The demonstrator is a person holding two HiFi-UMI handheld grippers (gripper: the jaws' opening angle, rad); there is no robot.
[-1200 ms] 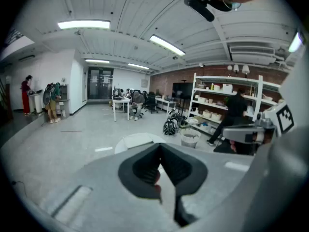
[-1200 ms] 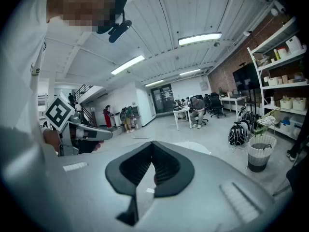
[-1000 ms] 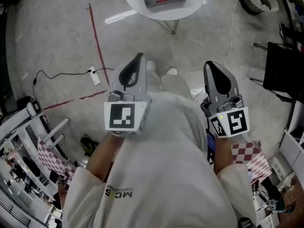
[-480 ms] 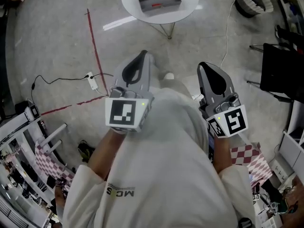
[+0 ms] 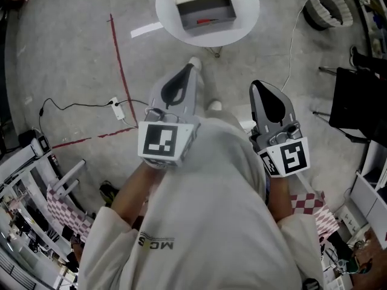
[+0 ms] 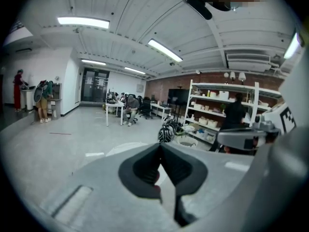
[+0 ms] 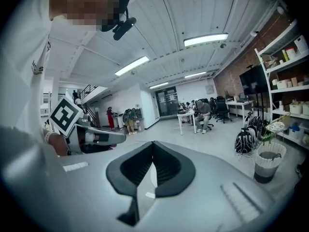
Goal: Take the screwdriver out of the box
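Note:
A round white table stands ahead at the top of the head view. On it sits a grey box with its pale lid folded back. A red-handled screwdriver lies inside the box. My left gripper is held out in front of my body, well short of the table, with its jaws shut and nothing between them. My right gripper is level with it on the right, also shut and empty. Each gripper shows in the other's view.
A red tape line crosses the concrete floor on the left, with a power strip and black cable beside it. A woven basket and a black chair stand on the right. Shelving and people at desks fill the room beyond.
I have stepped closer to the table, so the table and box sit lower in the head view. Both grippers have moved forward together and stay shut.

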